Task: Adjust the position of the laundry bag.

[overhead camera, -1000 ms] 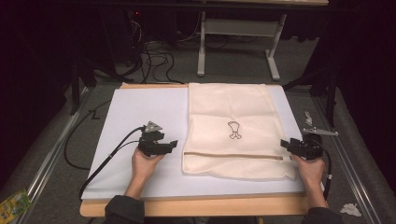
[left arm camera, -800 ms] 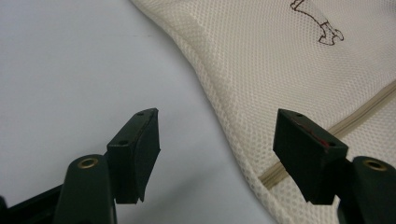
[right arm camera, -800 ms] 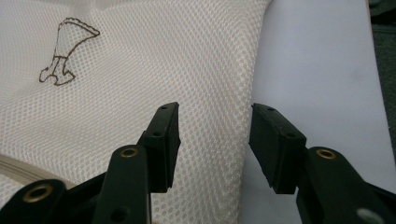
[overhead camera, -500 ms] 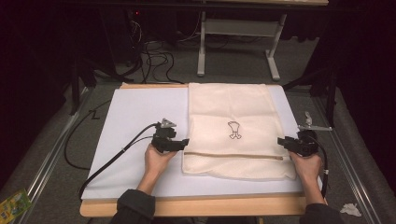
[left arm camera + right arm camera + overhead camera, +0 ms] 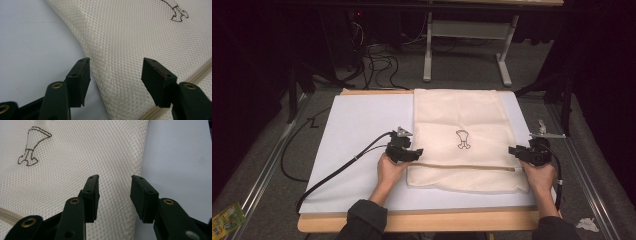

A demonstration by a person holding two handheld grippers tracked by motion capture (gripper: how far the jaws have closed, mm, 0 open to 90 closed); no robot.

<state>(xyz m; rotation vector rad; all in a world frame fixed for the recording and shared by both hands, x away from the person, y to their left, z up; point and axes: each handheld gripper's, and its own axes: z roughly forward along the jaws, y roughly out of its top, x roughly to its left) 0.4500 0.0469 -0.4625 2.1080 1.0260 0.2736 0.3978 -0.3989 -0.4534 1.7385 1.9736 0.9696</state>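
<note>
Each gripper is black. The left gripper [image 5: 418,151], left of centre in the high view, carries a grey three-cornered plate on top and trails a black cable toward the lower left. In the left gripper view, brass-coloured screws sit low in frame and one pad has a red streak. The right gripper [image 5: 511,150] sits at centre right. Dark sleeves [image 5: 362,220] show at the bottom edge.

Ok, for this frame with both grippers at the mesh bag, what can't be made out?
- Mesh laundry bag: contents hidden by the weave, every view.
- Embroidered motif: too small to identify in the high view; cut by the top edge in the left gripper view.
- Zipper pull: too small, high view.
- Left gripper, right gripper: pad contact with the mesh unclear.
</note>
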